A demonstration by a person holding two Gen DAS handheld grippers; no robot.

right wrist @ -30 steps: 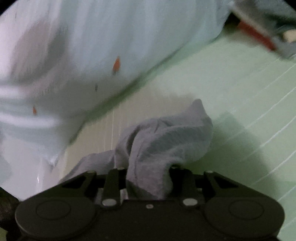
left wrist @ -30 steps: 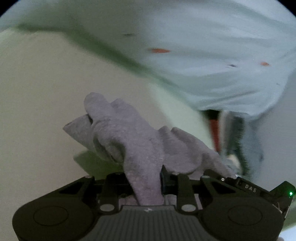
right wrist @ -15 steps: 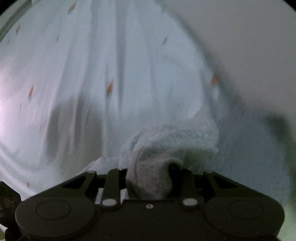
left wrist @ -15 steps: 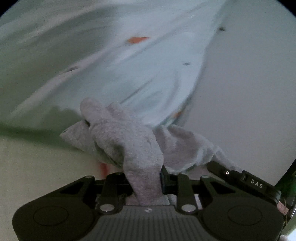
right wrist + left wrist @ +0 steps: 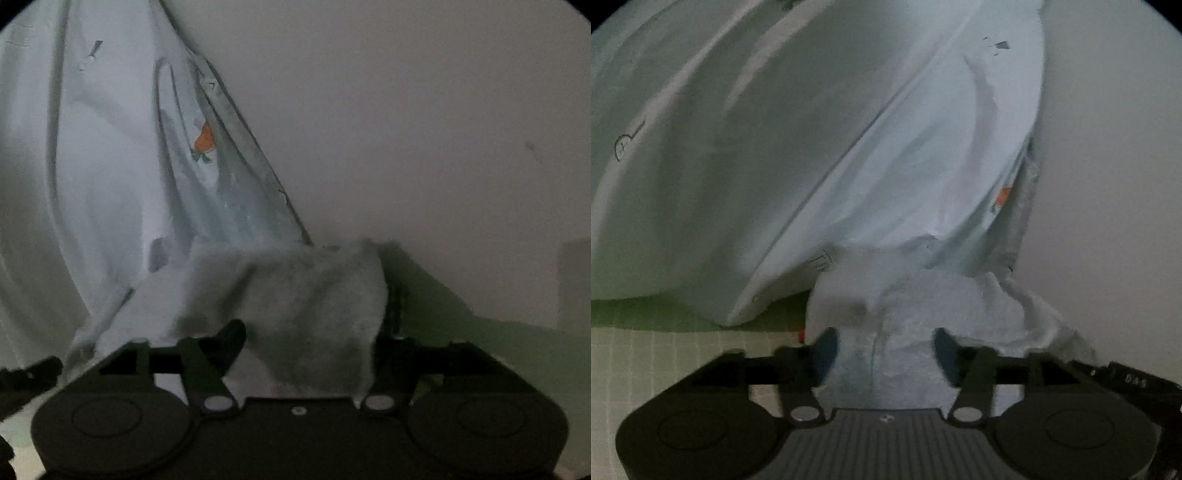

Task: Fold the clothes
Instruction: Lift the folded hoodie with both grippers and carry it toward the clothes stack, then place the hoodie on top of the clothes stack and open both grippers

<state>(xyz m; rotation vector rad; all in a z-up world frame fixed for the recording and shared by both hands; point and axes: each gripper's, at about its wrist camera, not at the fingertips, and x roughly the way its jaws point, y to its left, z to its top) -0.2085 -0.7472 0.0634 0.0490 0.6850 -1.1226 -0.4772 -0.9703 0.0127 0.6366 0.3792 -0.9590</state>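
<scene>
A pale blue garment [image 5: 886,155] with small carrot prints hangs in front of both cameras; it also fills the left of the right wrist view [image 5: 110,166]. My left gripper [image 5: 882,350] has its jaws spread wide, with a bunched grey-white cloth edge [image 5: 923,314] lying loose between them. My right gripper [image 5: 306,347] also stands wide apart, and the fleecy cloth edge [image 5: 295,295] drapes over the gap and hides the right fingertip.
A green checked sheet [image 5: 665,354] lies below at the left of the left wrist view. A plain pale wall [image 5: 406,129] fills the right of both views. A green surface [image 5: 461,339] shows low at the right.
Both grippers were shut on the cloth edge and have now spread their jaws. The garment has swung up from the bed and now hangs in front of the wall.
</scene>
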